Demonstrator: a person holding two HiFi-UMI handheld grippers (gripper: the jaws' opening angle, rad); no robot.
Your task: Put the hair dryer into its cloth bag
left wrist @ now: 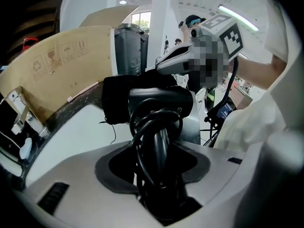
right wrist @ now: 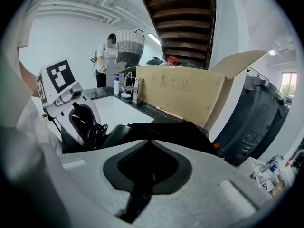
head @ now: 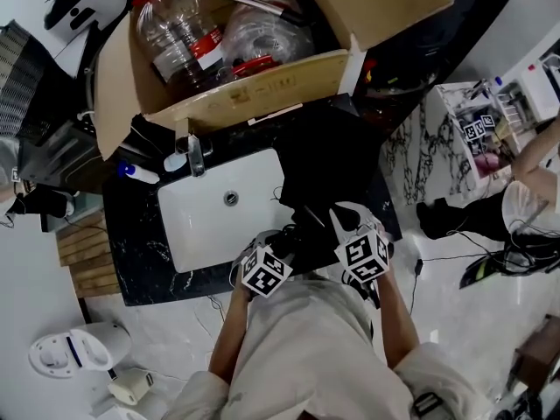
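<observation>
The hair dryer (left wrist: 159, 101) is held above the near edge of the black counter (head: 140, 243), just right of the white sink (head: 219, 226), btw. the two grippers. The L gripper (left wrist: 157, 167) is clenched on the dryer's handle. The black cord (left wrist: 142, 127) is wound in loops around that handle, so cord and handle are pressed together by the jaws. The dryer's head is pointed away from this gripper, toward the far side. The cloth bag (right wrist: 175, 132), also black, is seen directly at the head and looks to be touching it. Whether the head is already inside the bag's mouth cannot be told, as black is laid over black there. The R gripper (right wrist: 145, 177) is closed on a fold of the bag's cloth at its near edge, and the rest of the bag is stretched away over the counter toward the far right. Both grippers are found close to each other near the person's body, the L one at the left and the R one at the right. On the far side of the counter a big cardboard box (head: 262, 90) is stood w/ its flaps open, and clear plastic bottles (head: 179, 33) are laid in it. A faucet (head: 194, 154) is mounted at the sink's far edge.
</observation>
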